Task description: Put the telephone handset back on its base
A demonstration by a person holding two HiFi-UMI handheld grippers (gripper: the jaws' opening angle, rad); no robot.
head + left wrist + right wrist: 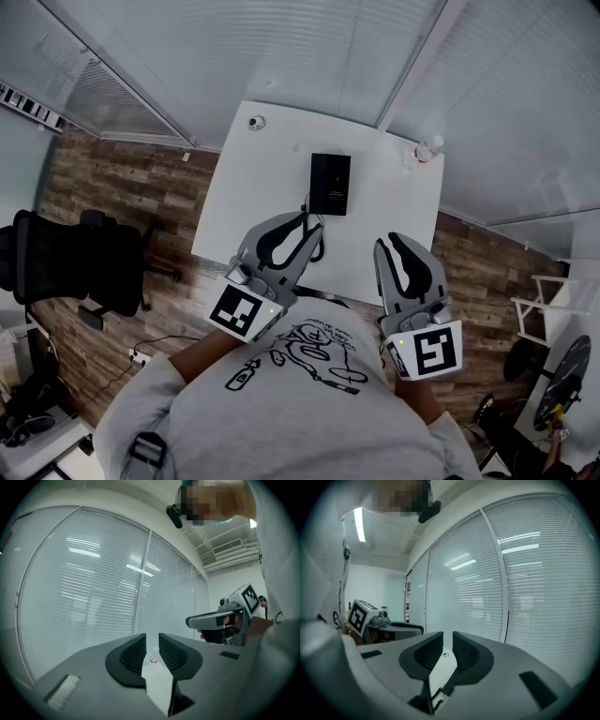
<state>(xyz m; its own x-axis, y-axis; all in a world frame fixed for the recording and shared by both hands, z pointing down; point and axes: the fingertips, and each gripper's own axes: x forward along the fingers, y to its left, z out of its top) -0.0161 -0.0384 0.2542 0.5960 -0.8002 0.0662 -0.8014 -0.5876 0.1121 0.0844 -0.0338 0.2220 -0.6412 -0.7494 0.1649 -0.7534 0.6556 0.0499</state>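
Flat black rectangular telephone on smooth white table, just beyond curved grey left gripper and right gripper, ribbed black jaws narrowly apart, gripping nothing.

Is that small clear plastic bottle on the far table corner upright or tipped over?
Upright. In the left gripper view the small clear plastic bottle stands cap up at a corner of the white table.

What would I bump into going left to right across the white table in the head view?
small round thing → black telephone → water bottle
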